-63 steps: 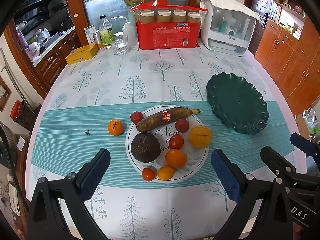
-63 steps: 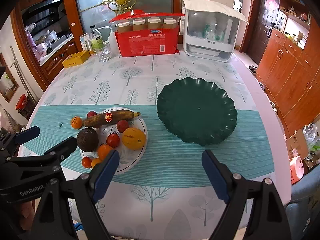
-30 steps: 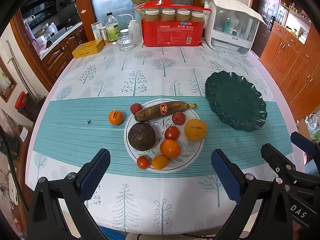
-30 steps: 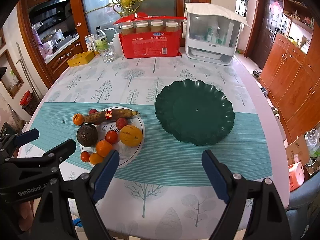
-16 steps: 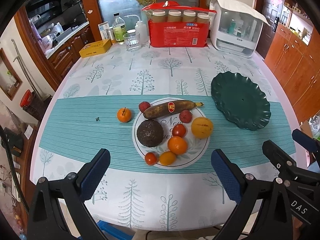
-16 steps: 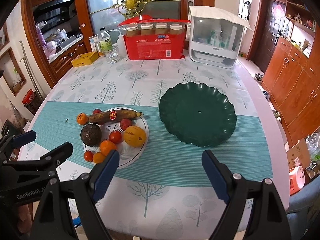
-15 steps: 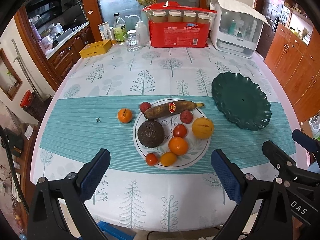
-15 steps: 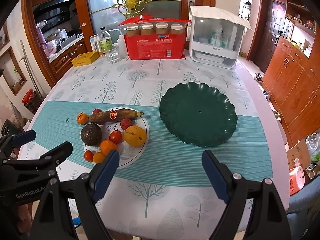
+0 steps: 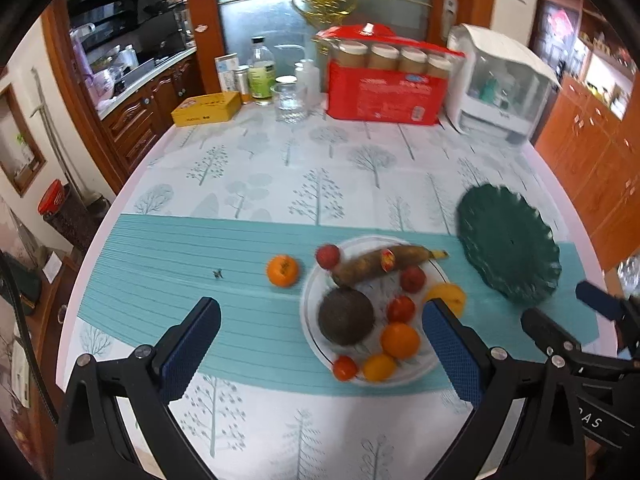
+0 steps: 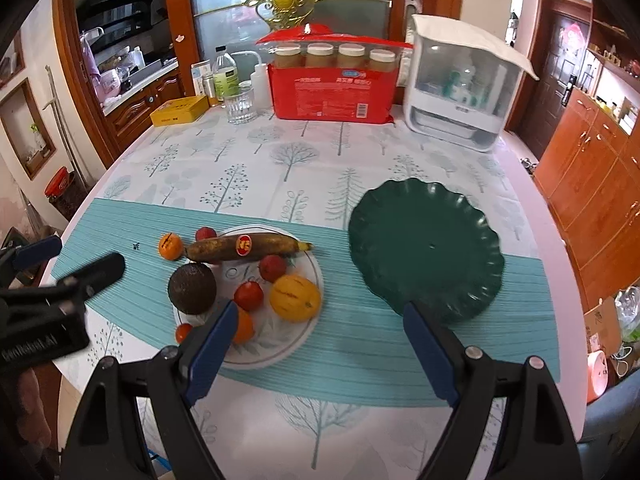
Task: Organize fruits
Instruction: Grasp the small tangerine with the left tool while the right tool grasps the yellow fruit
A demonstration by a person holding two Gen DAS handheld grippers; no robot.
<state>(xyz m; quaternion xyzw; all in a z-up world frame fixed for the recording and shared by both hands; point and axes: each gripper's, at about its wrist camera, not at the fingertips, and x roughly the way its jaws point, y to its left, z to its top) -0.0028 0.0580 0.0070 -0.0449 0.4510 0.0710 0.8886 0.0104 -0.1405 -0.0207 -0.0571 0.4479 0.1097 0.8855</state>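
The fruits sit heaped on a glossy white plate (image 10: 304,322) just ahead of my left hand-held gripper (image 9: 320,344), a lone round mandarin (image 9: 282,270) beside its rim. The scalloped green plate (image 10: 428,248) lies bare ahead of my right hand-held gripper (image 10: 316,340). Both hand-held grippers gape wide, grasping nothing, over the cloth-covered surface (image 10: 320,160).

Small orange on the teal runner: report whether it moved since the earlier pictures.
No. The small orange still lies between the dark speck and the white plate, unmoved.

the left gripper (image 9: 320,336) hangs wide open above the white plate (image 9: 316,288) of fruit. left of the plate lies a lone orange (image 9: 282,270); right of it a green dish (image 9: 508,248), seemingly empty though blurred.
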